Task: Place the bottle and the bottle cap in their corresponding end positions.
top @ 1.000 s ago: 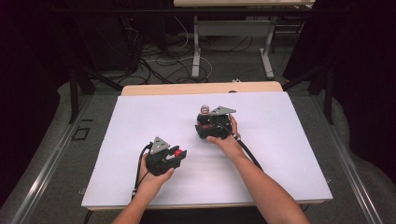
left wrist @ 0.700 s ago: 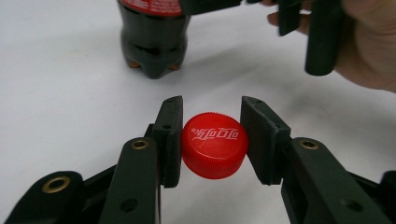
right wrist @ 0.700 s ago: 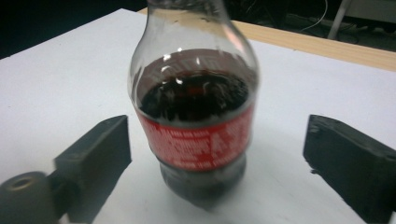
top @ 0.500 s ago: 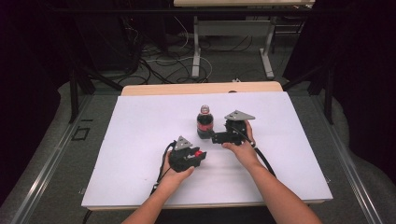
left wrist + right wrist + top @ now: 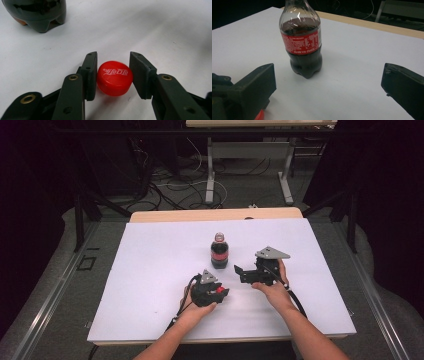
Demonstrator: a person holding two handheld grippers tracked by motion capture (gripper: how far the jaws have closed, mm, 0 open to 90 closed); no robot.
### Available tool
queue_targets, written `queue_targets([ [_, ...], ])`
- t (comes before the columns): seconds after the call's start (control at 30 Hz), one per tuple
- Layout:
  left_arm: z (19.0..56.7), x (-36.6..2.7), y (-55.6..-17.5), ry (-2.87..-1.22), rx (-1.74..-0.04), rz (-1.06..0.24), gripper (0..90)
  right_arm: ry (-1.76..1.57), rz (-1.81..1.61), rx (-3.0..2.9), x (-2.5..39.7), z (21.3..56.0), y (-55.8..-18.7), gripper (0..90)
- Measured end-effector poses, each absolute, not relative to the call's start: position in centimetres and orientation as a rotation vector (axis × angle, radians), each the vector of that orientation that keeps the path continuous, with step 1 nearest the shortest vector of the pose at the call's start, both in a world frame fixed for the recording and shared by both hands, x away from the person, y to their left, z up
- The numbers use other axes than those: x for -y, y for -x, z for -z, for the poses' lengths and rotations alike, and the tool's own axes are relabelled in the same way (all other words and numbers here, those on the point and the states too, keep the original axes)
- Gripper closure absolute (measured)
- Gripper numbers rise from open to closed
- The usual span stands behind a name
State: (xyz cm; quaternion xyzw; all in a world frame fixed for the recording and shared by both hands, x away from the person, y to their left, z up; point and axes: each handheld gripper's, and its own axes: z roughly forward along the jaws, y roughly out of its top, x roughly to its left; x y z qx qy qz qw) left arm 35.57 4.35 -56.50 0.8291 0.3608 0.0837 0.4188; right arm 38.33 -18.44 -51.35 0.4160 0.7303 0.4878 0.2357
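On the white table (image 5: 150, 285), the left gripper (image 5: 113, 75) has its 2 jaws around a red cap (image 5: 114, 78). Just beyond, the right gripper (image 5: 329, 92) gapes wide toward the upright cola bottle (image 5: 301, 40). Cables (image 5: 175, 185) litter the dark floor behind.

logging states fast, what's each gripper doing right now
Left gripper: jaws around the red cap on the table; firm grip cannot be told.
Right gripper: open, empty, facing the bottle.
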Motion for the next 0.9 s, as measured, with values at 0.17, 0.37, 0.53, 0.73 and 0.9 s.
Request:
queue_targets([
  [0.17, 56.4, -4.4, -35.5, -2.085, -0.910, -0.217, 46.9, -1.151, -1.351, -1.991, 19.2, 51.5, -38.0, 0.0],
  [0.37, 55.3, -5.8, -35.1, -2.050, -0.888, -0.264, 33.0, -1.155, -1.359, -1.994, 20.0, 51.5, -37.5, 0.0],
  [0.53, 53.3, -8.8, -34.9, -1.987, -0.889, -0.313, 30.1, -1.149, -1.361, -1.983, 20.7, 51.3, -36.6, 0.0],
  [0.73, 51.5, -13.4, -34.6, -1.910, -0.951, -0.392, 28.5, -1.166, -1.365, -1.969, 21.8, 51.2, -35.7, 0.0],
  [0.9, 51.0, -16.8, -34.1, -1.833, -1.024, -0.396, 22.2, -1.188, -1.364, -1.976, 22.8, 51.4, -34.6, 0.0],
])
